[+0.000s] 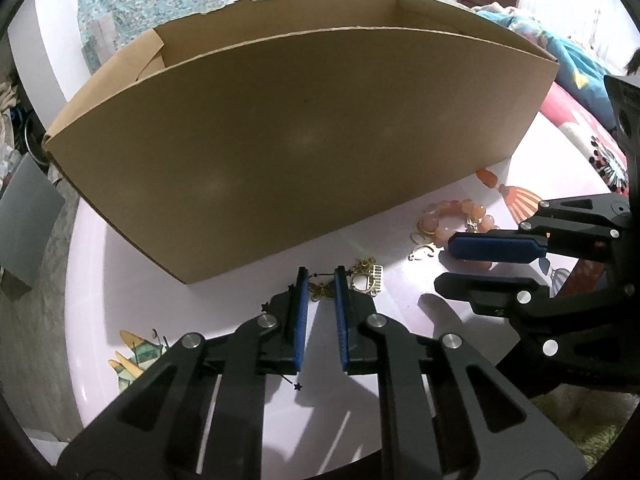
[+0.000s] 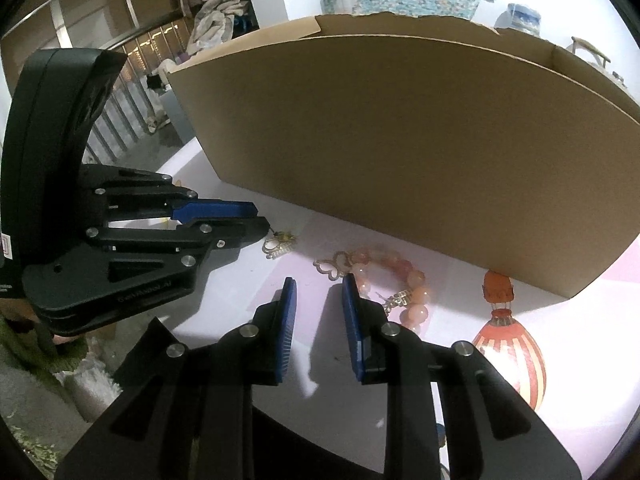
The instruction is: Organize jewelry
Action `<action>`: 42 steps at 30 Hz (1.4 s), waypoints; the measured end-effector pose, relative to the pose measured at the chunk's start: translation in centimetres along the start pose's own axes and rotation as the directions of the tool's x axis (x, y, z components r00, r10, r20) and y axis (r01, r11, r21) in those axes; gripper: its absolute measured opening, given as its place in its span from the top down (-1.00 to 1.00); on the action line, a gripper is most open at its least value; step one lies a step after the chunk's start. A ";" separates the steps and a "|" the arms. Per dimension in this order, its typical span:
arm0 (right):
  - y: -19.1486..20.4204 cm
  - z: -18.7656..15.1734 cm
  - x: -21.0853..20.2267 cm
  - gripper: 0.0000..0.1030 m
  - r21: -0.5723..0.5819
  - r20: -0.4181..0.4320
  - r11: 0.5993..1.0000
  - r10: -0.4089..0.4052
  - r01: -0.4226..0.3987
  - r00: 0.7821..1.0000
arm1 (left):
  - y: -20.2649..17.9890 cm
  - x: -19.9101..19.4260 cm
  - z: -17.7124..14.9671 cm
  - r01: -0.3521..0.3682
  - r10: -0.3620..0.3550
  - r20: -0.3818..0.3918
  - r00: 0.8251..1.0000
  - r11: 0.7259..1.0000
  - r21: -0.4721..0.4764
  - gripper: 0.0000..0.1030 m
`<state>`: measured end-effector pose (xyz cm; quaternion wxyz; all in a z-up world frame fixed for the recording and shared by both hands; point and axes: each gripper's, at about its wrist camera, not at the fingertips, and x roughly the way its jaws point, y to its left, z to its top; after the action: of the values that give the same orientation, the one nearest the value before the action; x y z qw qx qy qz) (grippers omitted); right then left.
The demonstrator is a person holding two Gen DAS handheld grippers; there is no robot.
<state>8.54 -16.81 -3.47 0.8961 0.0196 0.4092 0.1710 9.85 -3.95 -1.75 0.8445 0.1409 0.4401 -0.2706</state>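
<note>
My left gripper stands low over the pale pink table, just in front of the cardboard box. A small bronze butterfly charm on a thin black cord with star charms sits between its blue pads, and its wings reach both of them. Gold charms lie just right of that gripper. The pink bead bracelet lies to the right. My right gripper hovers beside it, narrowly open with bare table between the pads. A gold butterfly-outline charm lies just past its tips.
The tall open box walls off the far side of the table. Hot-air-balloon prints decorate the tabletop. The table's edge drops to the floor on the left. The two grippers stand close together.
</note>
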 end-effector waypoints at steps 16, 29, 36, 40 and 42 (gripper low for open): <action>3.0 1.2 -0.2 0.54 -0.096 0.026 0.995 0.029 -0.027 0.999 | 3.0 -1.4 -2.4 -0.009 0.010 0.010 1.000 0.996 -0.086 1.00; 4.8 2.6 2.0 0.54 -0.220 -0.001 0.975 -0.028 0.027 1.000 | 3.8 -1.7 -3.1 0.000 0.003 0.035 0.999 0.994 -0.110 1.00; 4.8 2.6 2.7 0.73 -0.227 -0.045 0.973 -0.050 0.039 0.998 | 4.4 -1.8 -3.3 0.012 -0.006 0.044 0.999 0.993 -0.118 1.00; 4.8 2.6 2.4 0.81 -0.215 -0.065 0.976 -0.060 0.045 0.996 | 4.5 -1.8 -3.4 0.013 -0.008 0.048 0.999 0.993 -0.118 1.00; 4.7 2.8 2.4 0.85 -0.205 -0.075 0.978 -0.063 0.047 0.995 | 4.5 -1.9 -3.5 0.013 -0.007 0.050 0.999 0.993 -0.119 1.00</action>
<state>10.70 -11.29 -2.48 0.8805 -0.0902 0.4259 0.1877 9.24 2.00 -2.18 0.8606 0.0815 0.4353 -0.2515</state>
